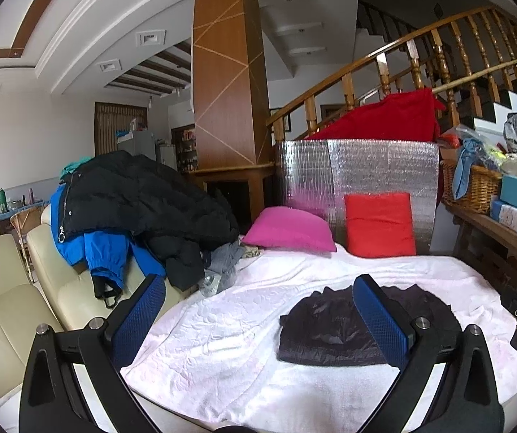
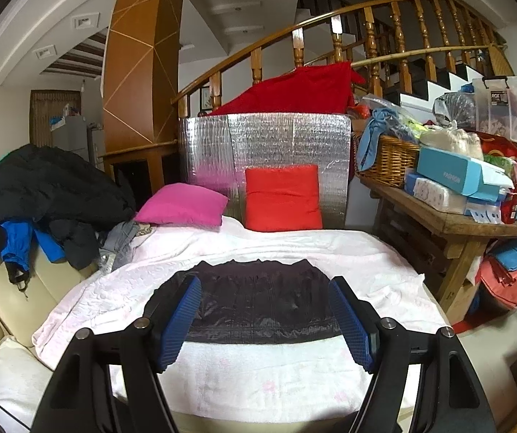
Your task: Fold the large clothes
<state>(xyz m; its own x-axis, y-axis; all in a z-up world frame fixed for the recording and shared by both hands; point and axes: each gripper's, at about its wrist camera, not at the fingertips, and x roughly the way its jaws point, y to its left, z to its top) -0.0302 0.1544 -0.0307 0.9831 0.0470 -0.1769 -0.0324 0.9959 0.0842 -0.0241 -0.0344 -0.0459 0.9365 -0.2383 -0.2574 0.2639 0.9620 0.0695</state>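
Note:
A dark purple-black garment (image 1: pixel 330 328) lies folded into a compact rectangle on the white blanket (image 1: pixel 229 346); it also shows in the right wrist view (image 2: pixel 258 303). My left gripper (image 1: pixel 262 321) is open and empty, held above the blanket to the garment's left. My right gripper (image 2: pixel 264 319) is open and empty, held just above the garment's near edge. A pile of clothes with a black puffer jacket (image 1: pixel 143 198) and a blue jacket (image 1: pixel 103 249) lies on the cream sofa (image 1: pixel 13 306) at the left.
A pink pillow (image 1: pixel 291 229) and a red pillow (image 1: pixel 379 225) lean on a silver foil panel (image 1: pixel 366 166) at the back. A wooden bench (image 2: pixel 457 223) with a wicker basket (image 2: pixel 388 160) and boxes stands at the right. A stair railing (image 2: pixel 330 36) runs behind.

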